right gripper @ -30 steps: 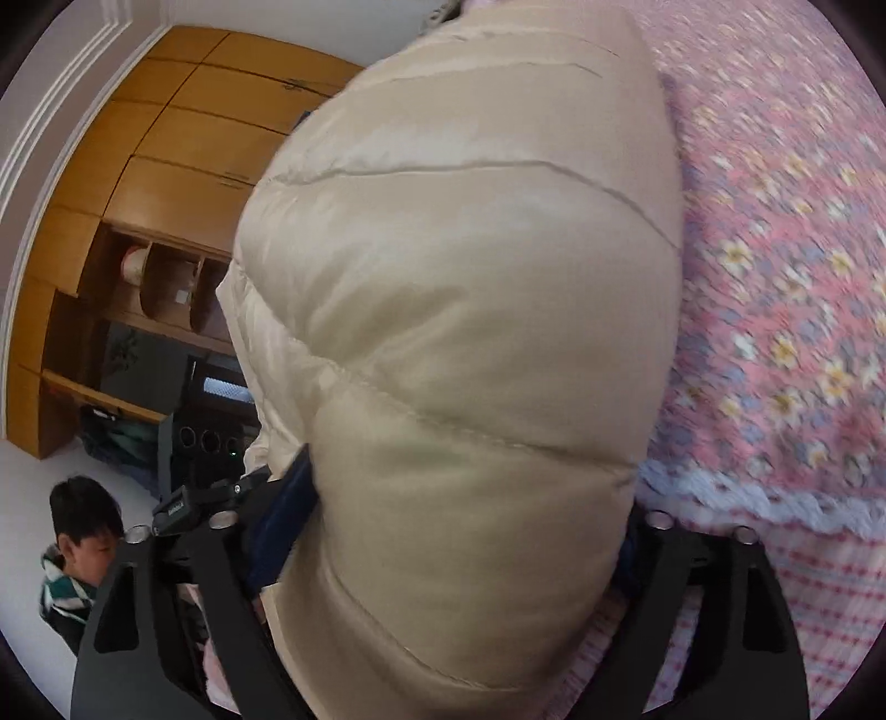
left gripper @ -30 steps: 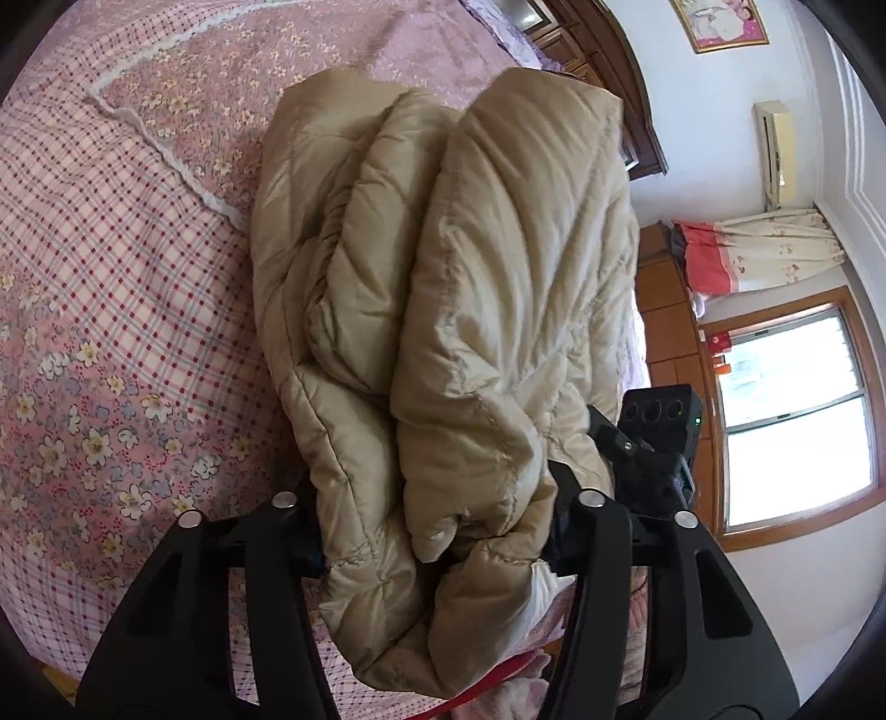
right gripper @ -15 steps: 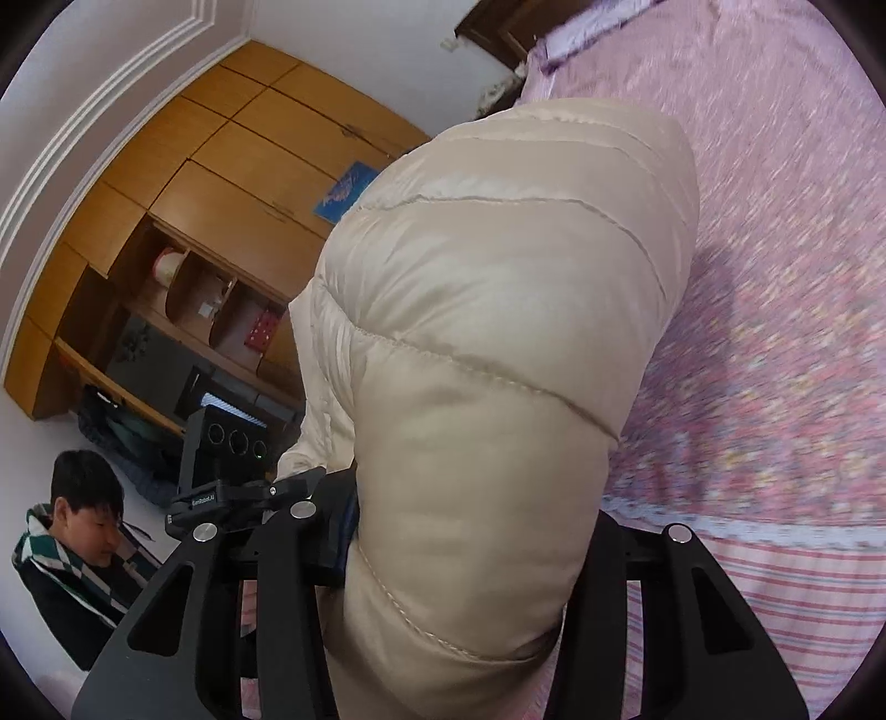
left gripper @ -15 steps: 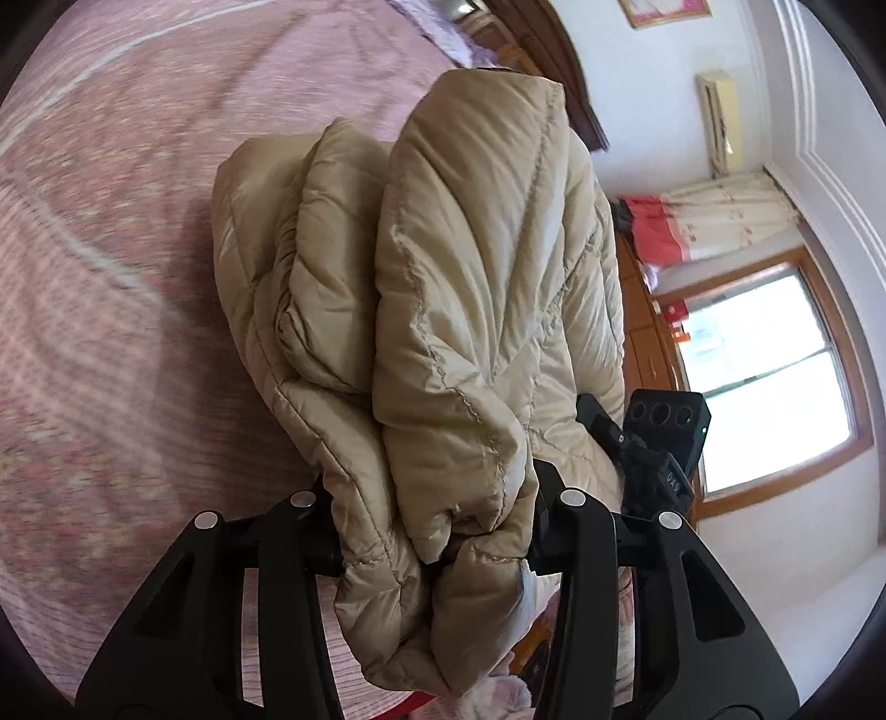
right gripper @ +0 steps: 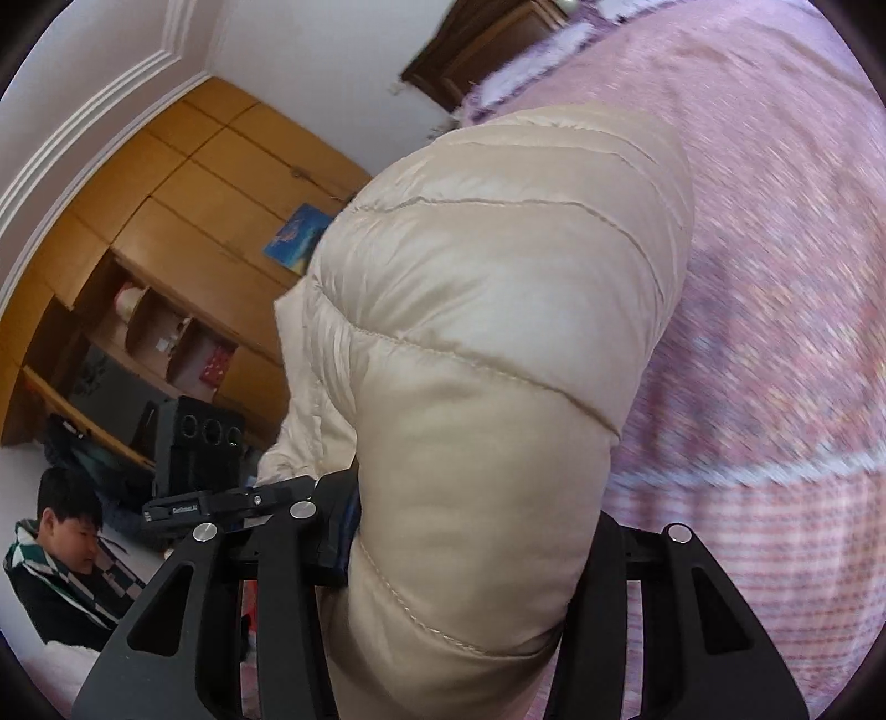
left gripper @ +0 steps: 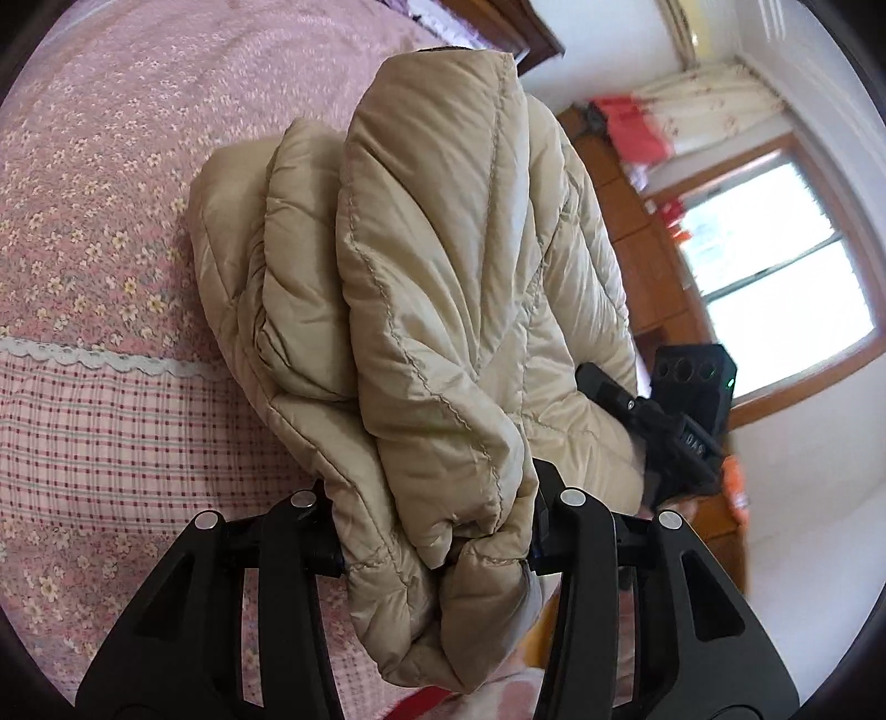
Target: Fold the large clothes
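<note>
A beige quilted puffer jacket (left gripper: 443, 288) is bunched into thick folds and held up above the pink bed (left gripper: 99, 221). My left gripper (left gripper: 437, 531) is shut on a wad of its folds. In the right wrist view the jacket (right gripper: 487, 387) fills the middle, and my right gripper (right gripper: 465, 559) is shut on another thick fold. The right gripper also shows in the left wrist view (left gripper: 675, 421), at the jacket's right side. The left gripper shows in the right wrist view (right gripper: 221, 498), at the left. The fingertips are hidden by fabric.
The bed has a floral pink cover with a white lace band (left gripper: 83, 357) and a checked border. A wooden headboard (right gripper: 487, 50) stands at the far end. A wooden wardrobe (right gripper: 183, 221) and a seated person (right gripper: 61, 559) are at the left. A window (left gripper: 775, 277) is at the right.
Both grippers have kept their hold and carried the jacket. The views have swung: the lace band and checked border are back in the left view, and the jacket sits lower in the right view.
</note>
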{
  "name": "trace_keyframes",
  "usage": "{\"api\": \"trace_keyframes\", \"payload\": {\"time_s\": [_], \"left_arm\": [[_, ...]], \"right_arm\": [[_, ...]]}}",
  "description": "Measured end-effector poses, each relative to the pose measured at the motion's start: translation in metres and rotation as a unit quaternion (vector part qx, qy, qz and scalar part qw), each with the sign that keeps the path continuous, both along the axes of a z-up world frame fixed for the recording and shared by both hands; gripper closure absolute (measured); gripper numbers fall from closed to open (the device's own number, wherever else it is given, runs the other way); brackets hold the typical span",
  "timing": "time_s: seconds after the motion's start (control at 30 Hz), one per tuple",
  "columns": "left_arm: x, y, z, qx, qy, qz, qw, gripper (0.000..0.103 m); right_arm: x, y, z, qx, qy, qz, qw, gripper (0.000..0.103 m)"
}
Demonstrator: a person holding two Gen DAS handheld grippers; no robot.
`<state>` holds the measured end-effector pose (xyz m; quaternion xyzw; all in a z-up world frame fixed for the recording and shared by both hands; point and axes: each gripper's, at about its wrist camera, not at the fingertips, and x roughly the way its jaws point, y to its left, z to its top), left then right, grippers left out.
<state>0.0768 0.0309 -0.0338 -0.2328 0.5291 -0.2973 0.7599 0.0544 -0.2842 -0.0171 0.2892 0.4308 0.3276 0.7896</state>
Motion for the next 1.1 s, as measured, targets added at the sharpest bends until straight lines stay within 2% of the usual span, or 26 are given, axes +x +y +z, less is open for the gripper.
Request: {"api": "trace_keyframes", "payload": {"time_s": [0.07, 0.13, 0.27, 0.3, 0.43, 0.53, 0.63, 0.67, 0.73, 0.8, 0.83, 0.87, 0.9, 0.97, 1.03, 1.1], "left_arm": [[0.002, -0.009, -0.006, 0.029, 0.005, 0.0, 0.9996, 0.059], [0.003, -0.011, -0.012, 0.037, 0.016, 0.006, 0.9992, 0.056], [-0.003, -0.013, -0.016, 0.047, 0.026, 0.015, 0.9984, 0.049], [-0.005, -0.01, -0.014, 0.052, 0.023, 0.016, 0.9983, 0.048], [-0.016, 0.007, -0.011, 0.077, 0.02, 0.03, 0.9964, 0.038], [-0.027, 0.018, -0.006, 0.087, 0.015, 0.038, 0.9953, 0.038], [-0.04, 0.021, -0.001, 0.115, -0.004, 0.037, 0.9927, 0.038], [-0.042, 0.019, 0.004, 0.128, -0.013, 0.034, 0.9911, 0.038], [-0.047, 0.014, 0.017, 0.146, -0.026, 0.036, 0.9883, 0.038], [-0.051, 0.012, 0.037, 0.173, -0.06, 0.048, 0.9819, 0.038], [-0.052, 0.012, 0.046, 0.187, -0.08, 0.056, 0.9775, 0.039], [-0.054, 0.011, 0.055, 0.203, -0.1, 0.065, 0.972, 0.039], [-0.055, 0.01, 0.068, 0.224, -0.131, 0.078, 0.9627, 0.039], [-0.049, 0.009, 0.088, 0.245, -0.171, 0.095, 0.9496, 0.039], [-0.039, 0.014, 0.099, 0.242, -0.186, 0.1, 0.9471, 0.04], [-0.018, 0.01, 0.105, 0.248, -0.2, 0.104, 0.9422, 0.043]], "right_arm": [[0.0, -0.002, -0.015, -0.003, 0.017, -0.005, 1.0, 0.055], [-0.001, -0.005, -0.03, -0.006, 0.028, -0.013, 0.999, 0.051], [-0.003, 0.002, -0.032, -0.036, 0.026, -0.024, 0.999, 0.038], [-0.005, 0.004, -0.029, -0.056, 0.025, -0.029, 0.998, 0.035], [-0.016, 0.011, -0.01, -0.096, 0.012, -0.036, 0.995, 0.033], [-0.024, 0.008, 0.005, -0.125, -0.004, -0.053, 0.991, 0.033], [-0.03, 0.005, 0.018, -0.155, -0.036, -0.095, 0.983, 0.033], [-0.032, 0.004, 0.027, -0.171, -0.06, -0.126, 0.975, 0.033], [-0.031, 0.007, 0.033, -0.185, -0.086, -0.15, 0.967, 0.036], [-0.024, 0.024, 0.031, -0.191, -0.088, -0.132, 0.969, 0.045], [-0.019, 0.033, 0.026, -0.195, -0.084, -0.116, 0.97, 0.045], [-0.016, 0.046, 0.023, -0.215, -0.085, -0.113, 0.966, 0.045], [-0.014, 0.058, 0.016, -0.241, -0.093, -0.108, 0.96, 0.045], [-0.012, 0.07, 0.005, -0.247, -0.093, -0.094, 0.96, 0.045], [-0.01, 0.082, 0.002, -0.248, -0.095, -0.078, 0.961, 0.045], [-0.006, 0.091, 0.005, -0.263, -0.106, -0.065, 0.957, 0.045]]}}
